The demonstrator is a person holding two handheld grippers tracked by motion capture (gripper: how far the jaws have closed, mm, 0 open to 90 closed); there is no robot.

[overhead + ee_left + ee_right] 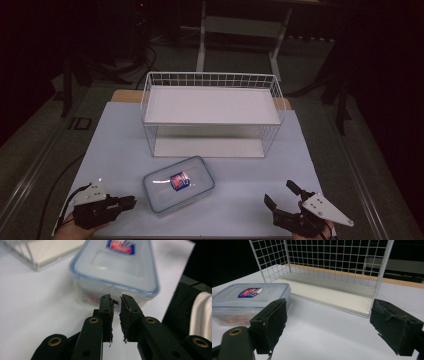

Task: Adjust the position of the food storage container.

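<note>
Container [178,184], clear with a blue-rimmed lid, sits lower centre of the high view before the wire shelf [212,112]. Left gripper [116,300] view: jaws nearly closed, empty, just short of it. Right gripper [328,315] view: jaws wide apart, empty, container at left.

- We see a dim room, dark at the edges, with light falling mainly on the white table top [115,145].
- A wooden edge [125,95] shows at the table's far side.
- The floor [30,145] is grey-green, carpet-like.
- Black cables [145,57] trail across the floor at far left.
- Behind the table stands a white frame with legs [201,50], likely another desk.
- Dark stands [342,100] sit at the right.
</note>
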